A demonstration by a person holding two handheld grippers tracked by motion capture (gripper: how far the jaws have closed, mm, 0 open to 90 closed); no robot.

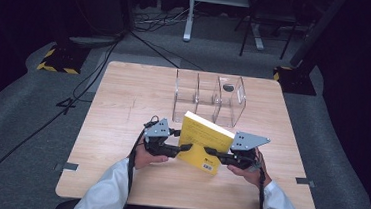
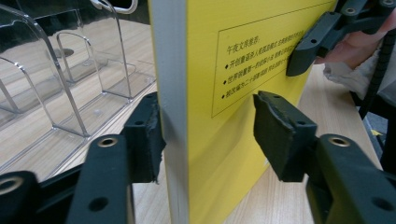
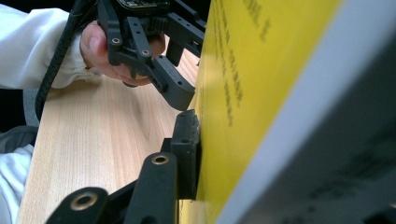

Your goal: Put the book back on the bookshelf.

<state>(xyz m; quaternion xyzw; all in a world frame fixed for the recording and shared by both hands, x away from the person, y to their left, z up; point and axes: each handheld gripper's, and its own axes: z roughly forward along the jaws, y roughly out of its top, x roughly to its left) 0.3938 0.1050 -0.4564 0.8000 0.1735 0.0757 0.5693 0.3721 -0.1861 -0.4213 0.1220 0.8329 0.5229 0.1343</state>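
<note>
High view. A yellow book (image 1: 204,142) stands upright on the table (image 1: 123,104), a little tilted, held between the two claws just in front of a clear acrylic rack (image 1: 209,99) with three slots. The left claw (image 1: 182,147) comes at its left edge, the right claw (image 1: 211,151) at its right edge; a hand and white sleeve sit behind each. A small dark object (image 1: 228,87) lies inside the rack's right slot. Step in hand, as I read it: steadying the book upright before it goes into a slot.

Left gripper view. The book's grey-white page edge (image 2: 172,112) runs straight up between this claw's jaws. The left pad (image 2: 148,135) touches the page-edge side; the right pad (image 2: 278,135) stands off the yellow cover, with a gap showing. So this claw is released, straddling the book but not pinching it. The back cover carries a boxed block of black print (image 2: 252,65). The other claw's jaw (image 2: 313,44) presses the far edge of the cover. The rack's dividers (image 2: 70,79) lie just beyond.

Right gripper view. One pad (image 3: 187,154) lies flat against the yellow cover (image 3: 233,116); the opposite jaw is hidden behind the blurred grey edge close to the lens. I judge this claw clenched on the book and carrying it.

Next move, in my judgement: lift on the right claw's hold, line the book's bottom edge up with an empty slot, keep it vertical so it clears the dividers, and lower it in.

Book: slim paperback, stiff, glossy yellow, barcode at the lower corner.
</note>
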